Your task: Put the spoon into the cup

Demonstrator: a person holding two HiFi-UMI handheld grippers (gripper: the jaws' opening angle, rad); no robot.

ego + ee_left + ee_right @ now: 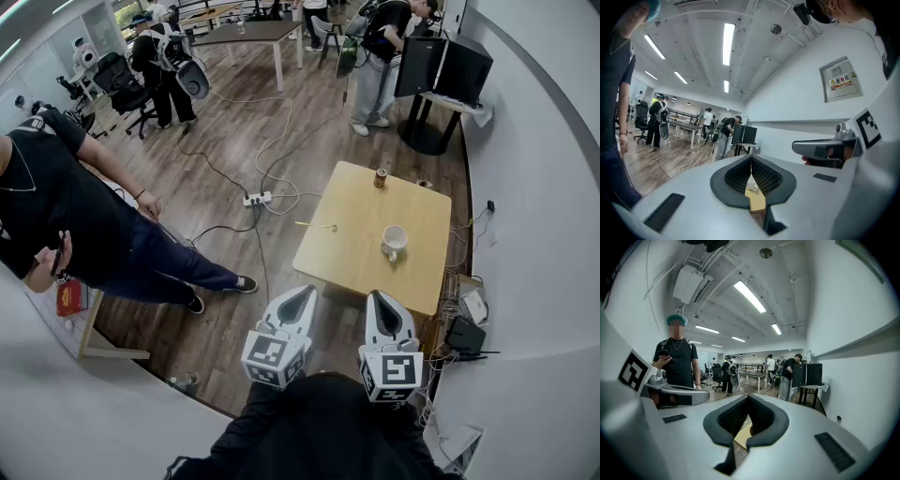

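Note:
A slim yellowish spoon (317, 225) lies near the left edge of the small wooden table (356, 258). The white cup (394, 241) stands upright right of the table's middle, well apart from the spoon. Both grippers hover short of the table's near edge, side by side and empty. My left gripper (305, 291) is shut; in the left gripper view its pads (761, 176) meet, and a sliver of the cup (751, 186) and table shows below them. My right gripper (378, 296) is shut too, with only tabletop (740, 437) visible past its pads (761, 416).
A small brown jar (380, 177) stands at the table's far edge. A person in black (56, 216) stands at the left. A power strip (257, 199) and cables lie on the wooden floor. A white wall runs along the right, with boxes and wires (466, 328) beside the table.

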